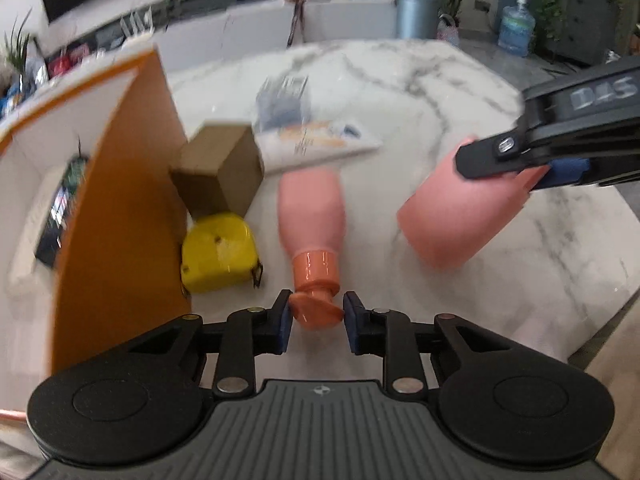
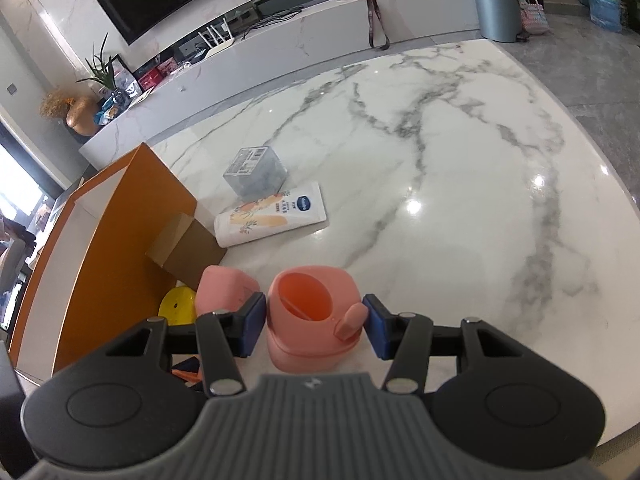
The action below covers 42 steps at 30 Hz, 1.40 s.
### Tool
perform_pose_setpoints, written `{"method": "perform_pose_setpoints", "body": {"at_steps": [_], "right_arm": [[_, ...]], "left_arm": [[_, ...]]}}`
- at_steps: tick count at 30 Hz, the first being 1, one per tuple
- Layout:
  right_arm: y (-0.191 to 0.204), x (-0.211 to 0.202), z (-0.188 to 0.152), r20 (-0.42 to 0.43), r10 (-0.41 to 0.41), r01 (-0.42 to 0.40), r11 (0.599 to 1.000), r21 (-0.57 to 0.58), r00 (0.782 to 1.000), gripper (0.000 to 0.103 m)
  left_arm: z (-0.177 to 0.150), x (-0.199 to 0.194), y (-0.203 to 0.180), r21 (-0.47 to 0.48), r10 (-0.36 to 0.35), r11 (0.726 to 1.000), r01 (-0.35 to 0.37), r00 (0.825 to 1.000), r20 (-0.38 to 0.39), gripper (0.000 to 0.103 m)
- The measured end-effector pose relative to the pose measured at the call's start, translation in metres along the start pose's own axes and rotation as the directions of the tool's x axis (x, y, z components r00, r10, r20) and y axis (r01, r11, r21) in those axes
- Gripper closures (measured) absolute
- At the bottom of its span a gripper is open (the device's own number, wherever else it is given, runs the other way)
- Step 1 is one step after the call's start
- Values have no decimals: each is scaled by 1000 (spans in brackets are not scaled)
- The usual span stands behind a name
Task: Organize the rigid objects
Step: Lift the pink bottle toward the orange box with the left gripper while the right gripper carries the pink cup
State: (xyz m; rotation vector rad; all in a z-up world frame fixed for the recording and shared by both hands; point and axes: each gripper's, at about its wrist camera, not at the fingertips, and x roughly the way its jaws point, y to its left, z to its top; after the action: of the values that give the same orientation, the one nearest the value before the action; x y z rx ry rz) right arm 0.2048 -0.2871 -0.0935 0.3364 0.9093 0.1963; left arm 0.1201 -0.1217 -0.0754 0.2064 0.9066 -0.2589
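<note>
A pink bottle (image 1: 312,208) lies on the marble table (image 1: 460,92), its orange neck and cap (image 1: 316,312) between the pads of my left gripper (image 1: 317,322), which is shut on the cap. My right gripper (image 2: 315,322) is shut on a pink cup-shaped bottle cover (image 2: 310,316) and holds it tilted above the table; it also shows in the left wrist view (image 1: 452,220). The bottle's body also shows in the right wrist view (image 2: 222,288), just left of the cover.
An orange open box (image 1: 116,208) stands at the left with items inside. A brown cardboard box (image 1: 220,168) and a yellow tape measure (image 1: 218,254) sit beside it. A white lotion tube (image 2: 272,214) and a clear plastic box (image 2: 256,172) lie farther back.
</note>
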Motion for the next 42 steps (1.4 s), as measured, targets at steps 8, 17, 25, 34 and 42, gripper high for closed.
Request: {"method": "perform_pose_setpoints", "body": {"at_steps": [8, 17, 25, 34, 42], "right_arm": [[3, -8, 0, 43, 23, -22, 1000, -19, 999, 49], [18, -1, -2, 8, -6, 7, 994, -110, 1000, 49], [37, 10, -8, -35, -63, 53, 970, -237, 997, 48], [37, 12, -9, -49, -73, 59, 969, -242, 996, 40], [36, 12, -9, -48, -76, 63, 970, -234, 996, 48]], "left_arm": [[29, -36, 13, 18, -23, 1000, 22, 996, 83, 75], [35, -34, 17, 81, -44, 996, 38, 997, 71, 75], [29, -29, 12, 158, -2, 987, -9, 998, 64, 72], [22, -22, 23, 127, -52, 991, 40, 994, 96, 71], [18, -26, 31, 47, -84, 996, 78, 988, 128, 75]]}}
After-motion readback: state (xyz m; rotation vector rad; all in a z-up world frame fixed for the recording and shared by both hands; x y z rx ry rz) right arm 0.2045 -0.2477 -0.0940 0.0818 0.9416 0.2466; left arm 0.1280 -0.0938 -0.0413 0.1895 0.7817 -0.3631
